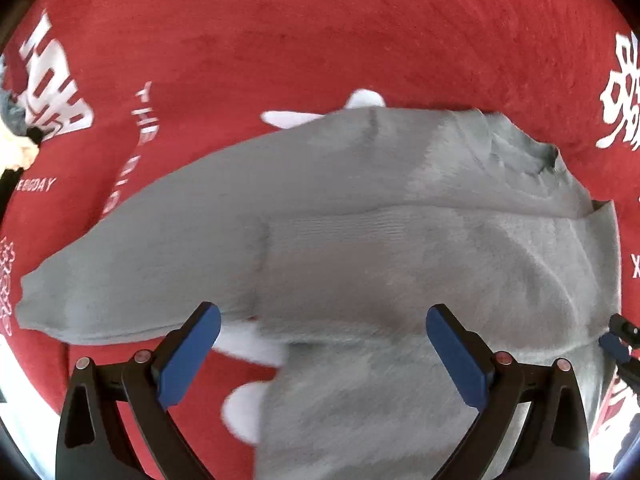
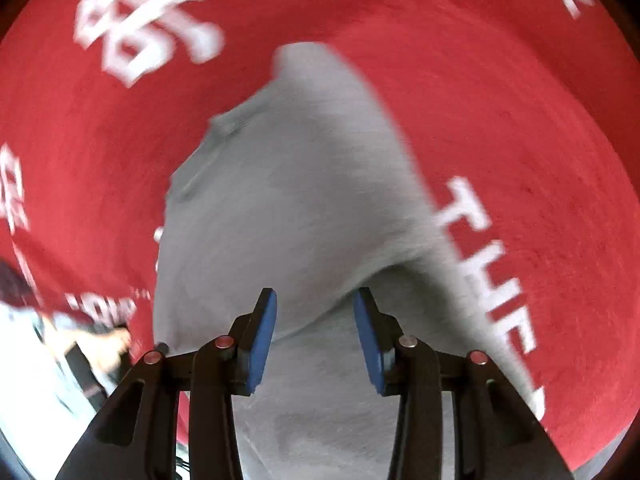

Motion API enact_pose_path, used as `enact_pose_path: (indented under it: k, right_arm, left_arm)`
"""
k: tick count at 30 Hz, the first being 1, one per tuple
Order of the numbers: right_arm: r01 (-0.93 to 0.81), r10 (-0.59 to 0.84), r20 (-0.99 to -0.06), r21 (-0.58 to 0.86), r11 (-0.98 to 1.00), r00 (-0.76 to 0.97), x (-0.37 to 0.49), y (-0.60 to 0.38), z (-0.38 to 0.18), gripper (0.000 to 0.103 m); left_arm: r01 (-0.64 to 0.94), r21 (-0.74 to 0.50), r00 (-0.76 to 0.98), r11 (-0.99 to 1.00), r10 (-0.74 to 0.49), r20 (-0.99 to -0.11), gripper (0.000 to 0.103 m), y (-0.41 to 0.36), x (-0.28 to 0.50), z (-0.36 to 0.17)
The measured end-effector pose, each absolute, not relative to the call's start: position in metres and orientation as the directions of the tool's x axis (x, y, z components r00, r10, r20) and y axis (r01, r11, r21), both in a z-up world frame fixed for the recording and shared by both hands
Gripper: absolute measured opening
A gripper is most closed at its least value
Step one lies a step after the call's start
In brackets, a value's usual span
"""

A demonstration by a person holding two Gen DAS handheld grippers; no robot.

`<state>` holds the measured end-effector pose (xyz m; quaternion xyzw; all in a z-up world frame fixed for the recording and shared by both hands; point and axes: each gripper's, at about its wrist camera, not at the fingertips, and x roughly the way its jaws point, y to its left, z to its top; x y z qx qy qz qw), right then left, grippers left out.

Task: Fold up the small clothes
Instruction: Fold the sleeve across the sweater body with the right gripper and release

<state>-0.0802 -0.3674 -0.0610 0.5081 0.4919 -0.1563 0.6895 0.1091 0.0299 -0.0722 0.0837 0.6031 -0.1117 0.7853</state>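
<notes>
Unclear setting (only red printed cloth [image 1: 280,40]).

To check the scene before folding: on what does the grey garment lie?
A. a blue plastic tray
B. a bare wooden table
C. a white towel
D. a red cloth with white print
D: the grey garment lies spread on the red cloth, which carries white letters.

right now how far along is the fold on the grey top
Partly done: one sleeve already lies folded across the grey top on the red cloth. In hand: nothing; left gripper and right gripper are open above it. Left: the remaining folds.
</notes>
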Motion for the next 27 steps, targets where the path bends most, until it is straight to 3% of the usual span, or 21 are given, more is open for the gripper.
enact_pose_path:
  k: [4, 7, 8, 11, 14, 16, 20, 27]
  right_arm:
    - [0.686, 0.288, -0.762, 0.648, 0.331, 0.581, -0.082, -0.378, -0.073, 0.045]
    - [0.639, 0.291, -0.71, 0.704, 0.311, 0.641, -0.065, -0.376, -0.066, 0.017]
    - [0.633, 0.28, -0.707, 0.707, 0.316, 0.65, -0.064, -0.376, -0.063, 0.017]
    - [0.621, 0.2, -0.686, 0.723, 0.304, 0.7, -0.078, -0.39, -0.053, 0.017]
    - [0.687, 0.148, -0.727, 0.684, 0.247, 0.671, -0.108, -0.414, -0.069, 0.017]
    - [0.676, 0.204, -0.699, 0.715, 0.181, 0.685, -0.116, -0.412, -0.084, 0.017]
    - [0.677, 0.249, -0.734, 0.679, 0.285, 0.631, -0.102, -0.382, -0.073, 0.04]
    - [0.559, 0.386, -0.732, 0.679, 0.475, 0.561, -0.063, -0.307, -0.032, 0.042]
  left_arm:
    - [0.272, 0.019, 0.245, 0.962, -0.05, -0.968, 0.103, 0.011, 0.11, -0.082]
    - [0.281, 0.042, 0.262, 0.959, -0.034, -0.965, 0.103, -0.001, 0.109, -0.08]
    - [0.288, 0.048, 0.265, 0.957, -0.031, -0.964, 0.103, -0.004, 0.108, -0.079]
    - [0.31, 0.082, 0.275, 0.947, -0.007, -0.961, 0.103, -0.016, 0.106, -0.082]
    - [0.323, 0.125, 0.281, 0.938, 0.031, -0.959, 0.103, -0.025, 0.106, -0.096]
    - [0.312, 0.122, 0.293, 0.942, 0.027, -0.956, 0.103, -0.026, 0.107, -0.098]
    - [0.325, 0.148, 0.297, 0.934, 0.048, -0.954, 0.103, -0.02, 0.11, -0.091]
    - [0.274, 0.109, 0.278, 0.956, 0.03, -0.96, 0.103, 0.024, 0.128, -0.07]
